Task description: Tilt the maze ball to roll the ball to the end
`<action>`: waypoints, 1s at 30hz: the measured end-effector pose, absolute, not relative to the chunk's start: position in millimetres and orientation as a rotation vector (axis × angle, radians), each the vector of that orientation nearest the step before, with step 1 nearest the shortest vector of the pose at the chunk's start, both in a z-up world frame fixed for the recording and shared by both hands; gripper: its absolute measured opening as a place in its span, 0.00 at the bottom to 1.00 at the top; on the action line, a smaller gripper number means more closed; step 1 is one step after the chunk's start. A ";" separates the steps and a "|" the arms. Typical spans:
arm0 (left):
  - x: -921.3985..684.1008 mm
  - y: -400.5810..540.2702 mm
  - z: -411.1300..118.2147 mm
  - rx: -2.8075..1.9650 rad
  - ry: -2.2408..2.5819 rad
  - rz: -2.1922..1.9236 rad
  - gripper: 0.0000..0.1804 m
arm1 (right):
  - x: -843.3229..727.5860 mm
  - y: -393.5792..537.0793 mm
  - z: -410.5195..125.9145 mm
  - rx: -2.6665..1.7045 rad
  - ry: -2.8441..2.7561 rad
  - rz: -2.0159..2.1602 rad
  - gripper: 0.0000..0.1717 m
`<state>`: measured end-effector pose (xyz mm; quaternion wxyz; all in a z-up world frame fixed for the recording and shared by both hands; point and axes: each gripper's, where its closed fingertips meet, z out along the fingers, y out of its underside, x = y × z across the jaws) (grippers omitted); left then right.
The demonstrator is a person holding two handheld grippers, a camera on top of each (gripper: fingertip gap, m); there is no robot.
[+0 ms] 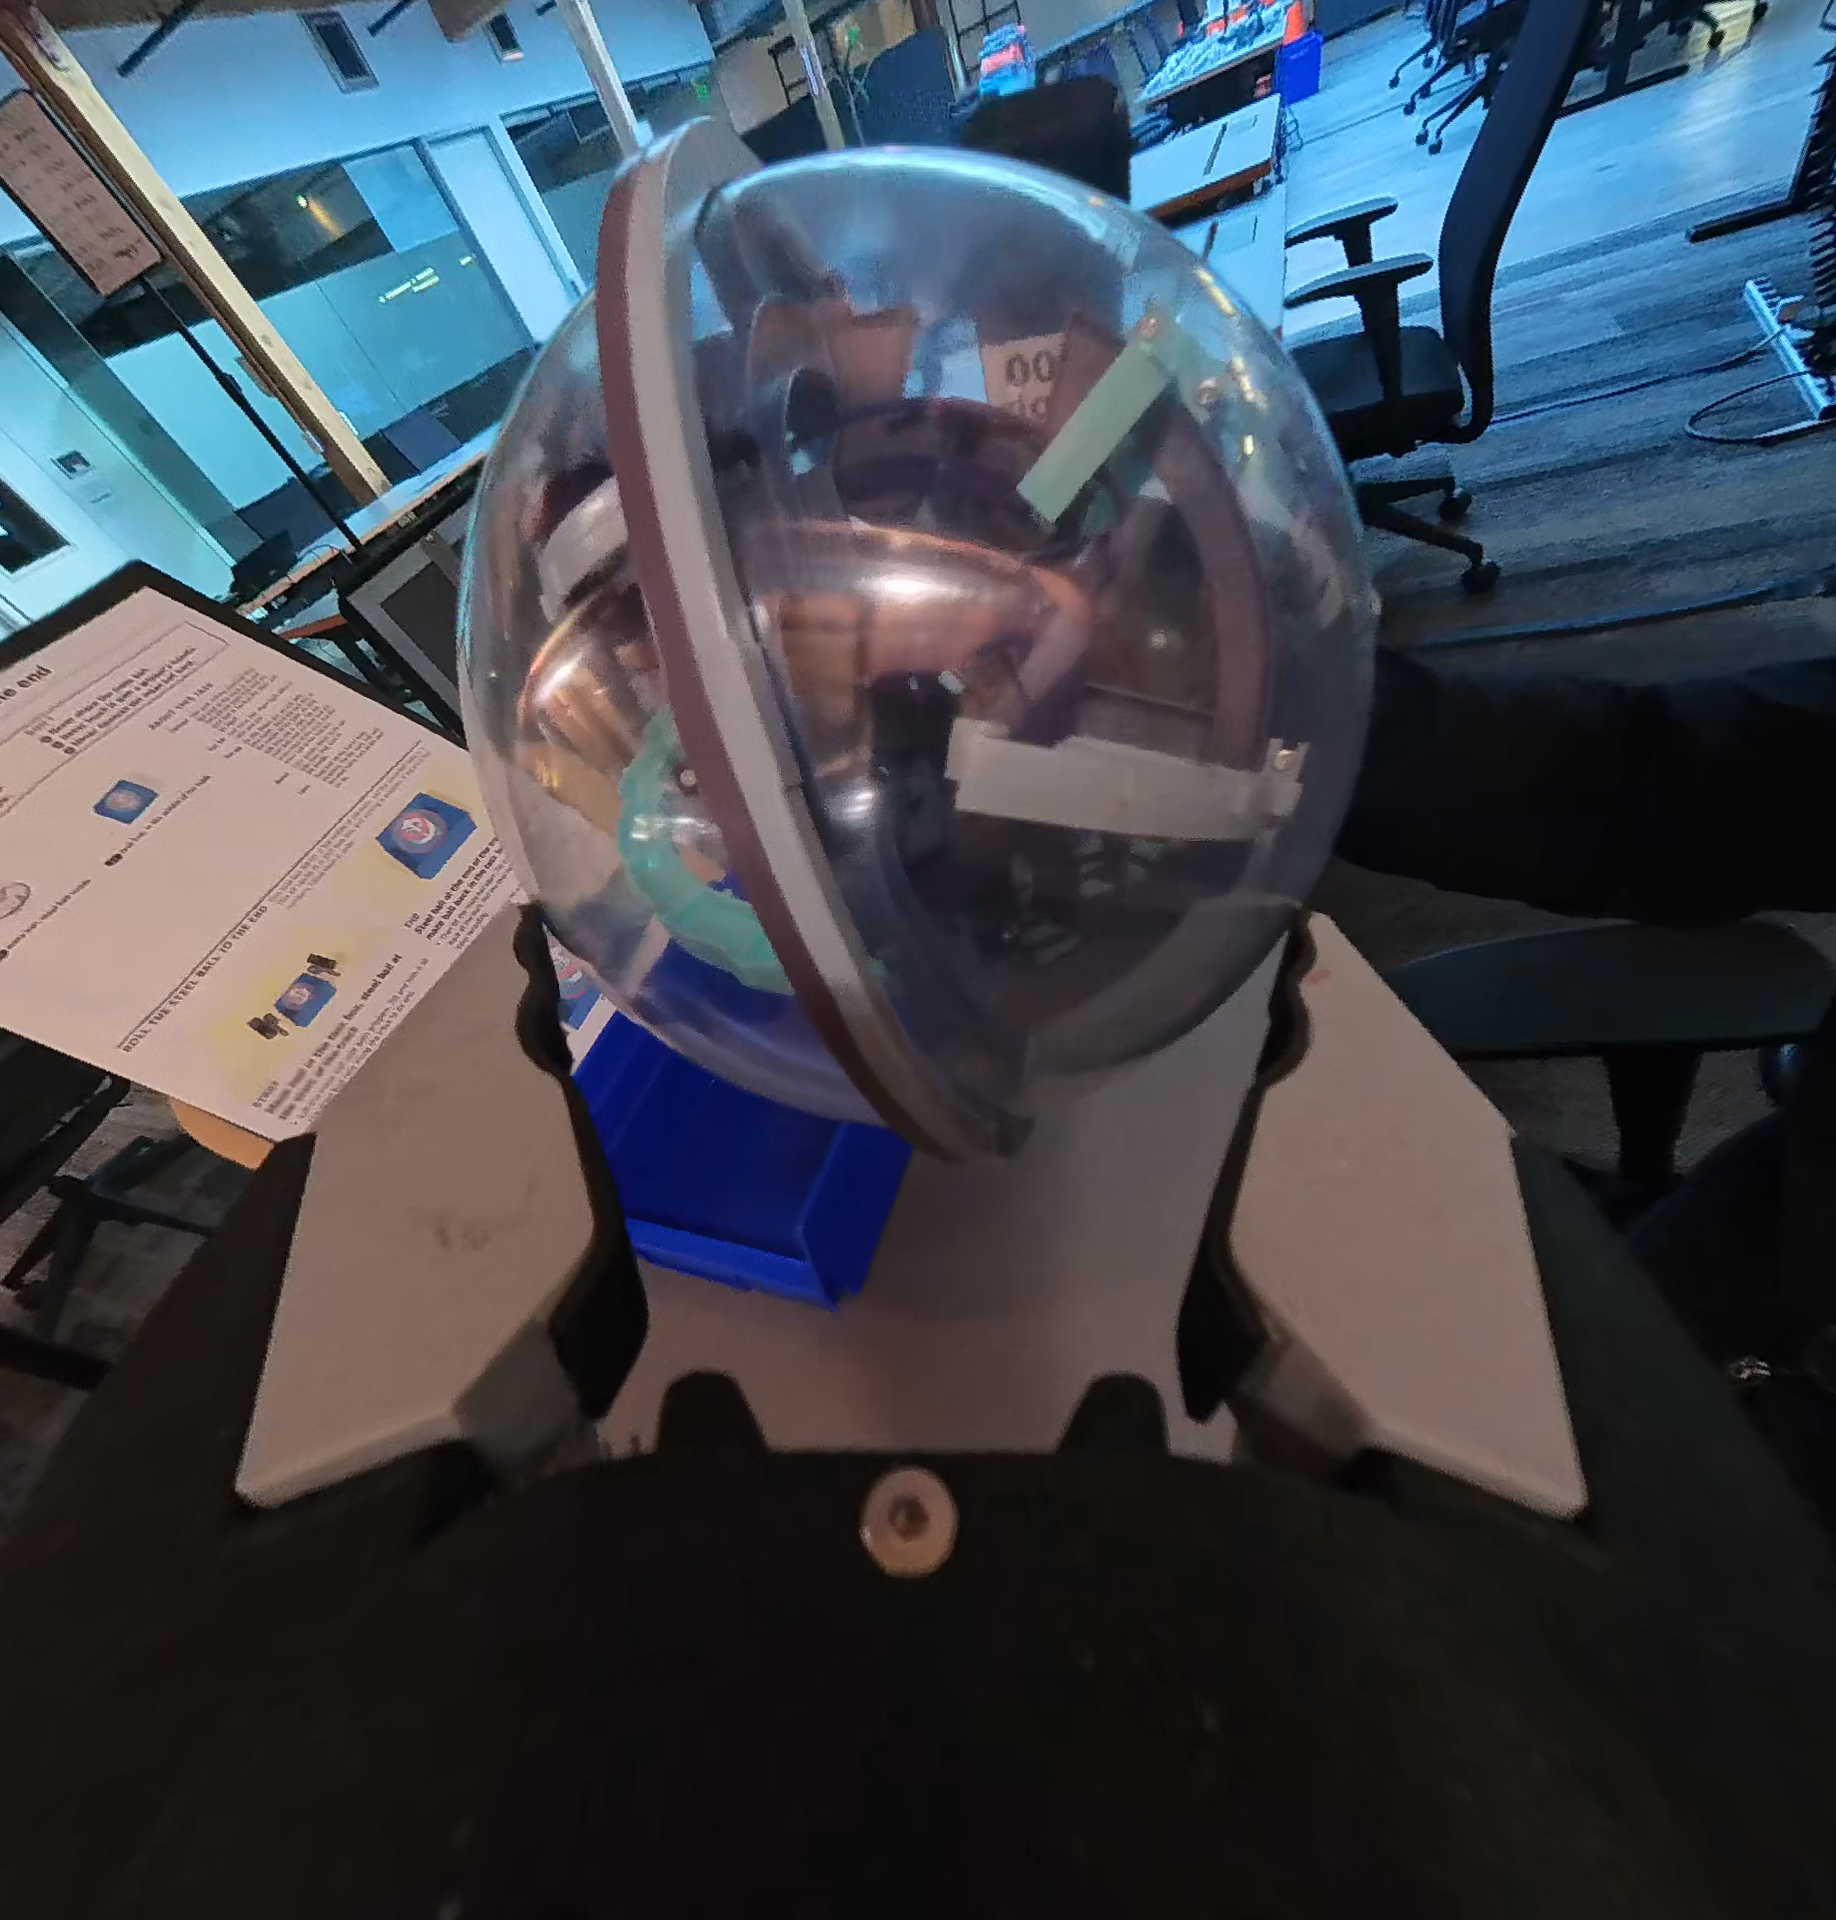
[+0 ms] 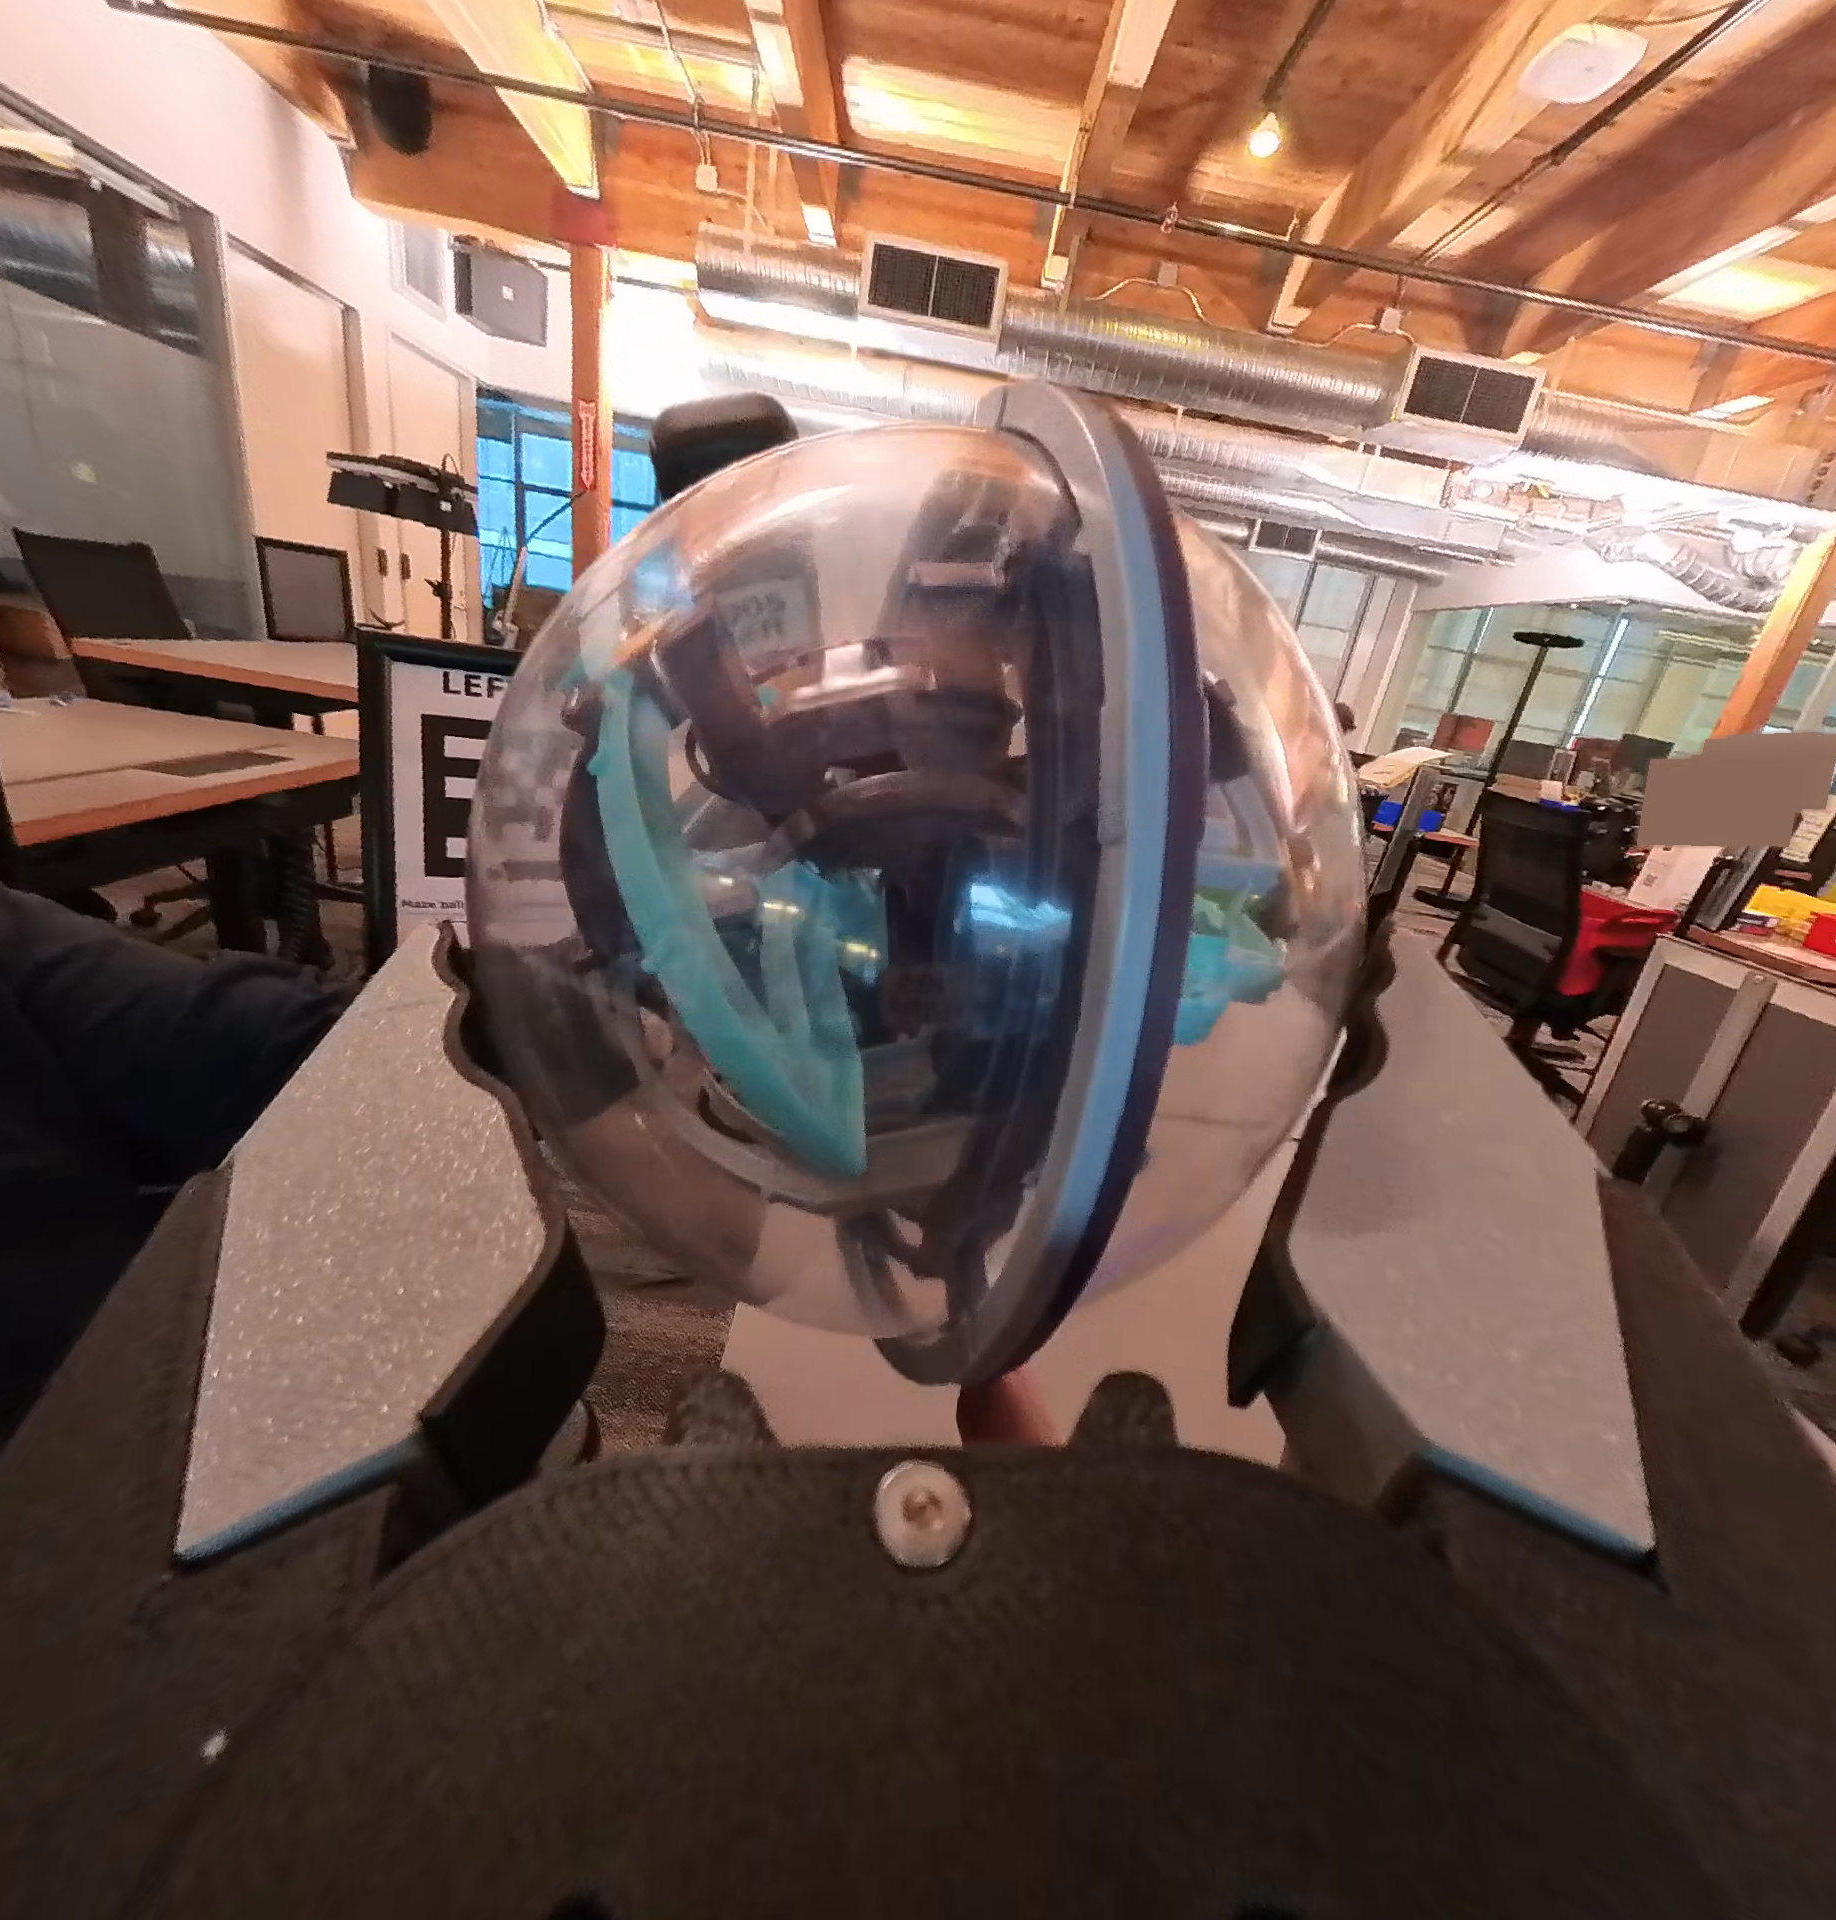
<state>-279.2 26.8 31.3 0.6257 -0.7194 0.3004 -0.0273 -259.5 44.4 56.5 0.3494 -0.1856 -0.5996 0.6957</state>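
Holding the maze ball [image 1: 914, 644] up in the air are 2 grippers, 1 on each side. The left gripper [image 1: 909, 977] has its fingers [image 1: 545, 997] spread wide and pressed on the clear round shell, so it is gripping the maze ball. The right gripper [image 2: 914, 997] does the same from the other side, with its fingers [image 2: 472, 997] tight on the shell too. I think 2 grips keep the slippery ball steady while it tips. Its ring [image 1: 685, 623] leans over, so the ball is tilted now. The small ball inside is too hard to spot. Below, near the left gripper, sits a blue bin [image 1: 737, 1174] on the grey table [image 1: 1413, 1195]. A paper sheet [image 1: 166, 831] lies at the left.
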 end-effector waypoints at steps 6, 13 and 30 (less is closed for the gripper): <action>-279.4 24.3 35.2 -1.661 0.703 -0.039 0.74 | -260.1 42.0 57.4 -0.468 -1.549 1.804 0.91; -278.4 21.1 42.4 -1.646 0.720 -0.013 0.74 | -257.9 37.6 67.2 -0.426 -1.528 1.791 0.91; -275.2 20.7 48.3 -1.627 0.769 0.050 0.74 | -252.9 35.8 72.8 -0.365 -1.515 1.745 0.91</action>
